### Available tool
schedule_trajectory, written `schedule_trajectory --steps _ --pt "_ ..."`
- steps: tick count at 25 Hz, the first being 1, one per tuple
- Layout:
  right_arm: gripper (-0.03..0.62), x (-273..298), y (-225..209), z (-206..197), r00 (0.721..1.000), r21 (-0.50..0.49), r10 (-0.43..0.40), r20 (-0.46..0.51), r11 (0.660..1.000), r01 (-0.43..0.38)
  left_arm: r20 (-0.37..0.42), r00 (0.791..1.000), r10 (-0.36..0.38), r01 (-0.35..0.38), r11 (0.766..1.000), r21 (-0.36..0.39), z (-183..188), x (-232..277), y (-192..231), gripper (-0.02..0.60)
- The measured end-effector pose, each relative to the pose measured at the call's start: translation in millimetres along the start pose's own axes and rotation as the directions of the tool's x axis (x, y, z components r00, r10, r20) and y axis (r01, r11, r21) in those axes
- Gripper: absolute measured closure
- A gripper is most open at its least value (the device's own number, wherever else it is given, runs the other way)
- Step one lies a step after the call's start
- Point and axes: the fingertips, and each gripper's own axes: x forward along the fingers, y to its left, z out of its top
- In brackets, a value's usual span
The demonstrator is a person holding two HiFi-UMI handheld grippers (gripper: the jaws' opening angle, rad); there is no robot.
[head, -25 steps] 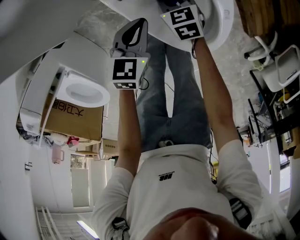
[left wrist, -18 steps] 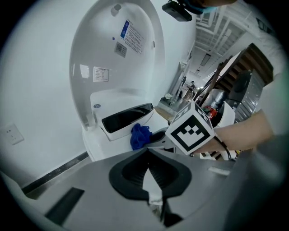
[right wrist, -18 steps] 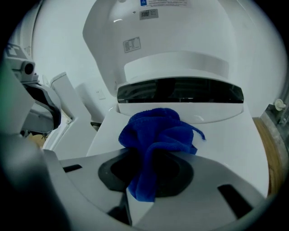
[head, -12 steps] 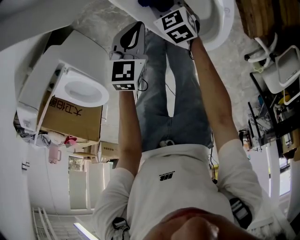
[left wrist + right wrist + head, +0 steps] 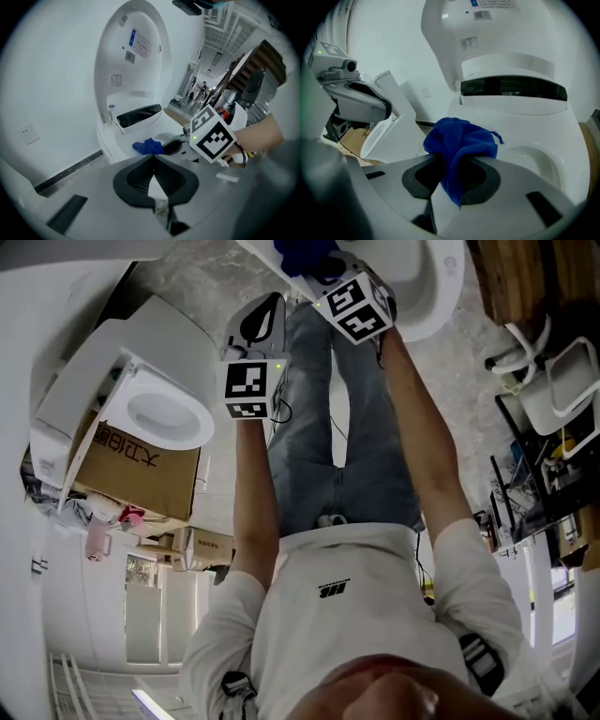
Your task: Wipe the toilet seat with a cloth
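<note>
Holds a blue cloth [image 5: 461, 138] in the right gripper [image 5: 458, 160], with both jaws closed tight on its middle, a bunched wad swelling above them and a short tail hanging below. Carries that cloth at the edge of the white toilet seat [image 5: 562, 126] nearest the left gripper, just in front of the dark glossy strip [image 5: 513, 88] along the seat's back edge; cannot tell whether touching the seat or just above it. Shows the toilet lid [image 5: 497, 28] raised upright behind the strip, with labels stuck on its inner face. Holds the left gripper [image 5: 153, 158] apart from the toilet, jaws brought fully together at the tips, with nothing between them. Looks past those closed jaws at the cloth, and at the right gripper's marker cube [image 5: 213, 136] just beside it. From the head view, finds both arms reaching forward over blue jeans [image 5: 375, 456]. Places a second white toilet [image 5: 155, 413] off to the person's left, against a cardboard box [image 5: 131, 470] with printed characters
</note>
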Motion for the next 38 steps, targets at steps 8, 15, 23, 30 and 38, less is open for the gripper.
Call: schedule_trajectory --steps 8,15,23,30,38 --pt "0.507 -76.6 37.5 1.2 0.999 0.050 0.013 0.035 0.999 -0.014 0.025 0.999 -0.025 0.023 0.998 0.065 34.2 -42.7 -29.6 0.572" --pt "0.507 -195.4 54.4 49.0 0.984 0.131 -0.073 0.164 0.990 0.052 0.062 0.994 -0.086 0.077 0.988 0.135 94.8 -110.4 -67.6 0.572" --pt "0.507 -359.5 43.9 115.3 0.908 0.171 -0.273 0.318 0.958 0.229 0.194 0.960 -0.204 0.149 0.953 0.266 212.6 -183.2 -134.7 0.572" --pt "0.507 -482.4 46.9 158.0 0.789 0.244 -0.415 0.452 0.909 0.338 0.263 0.918 -0.298 0.184 0.904 0.385 284.5 -241.8 -189.9 0.572" --pt "0.507 -565.0 69.3 180.8 0.683 0.267 -0.504 0.529 0.862 0.430 0.282 0.859 -0.427 0.252 0.832 0.494 325.5 -281.5 -243.0 0.572"
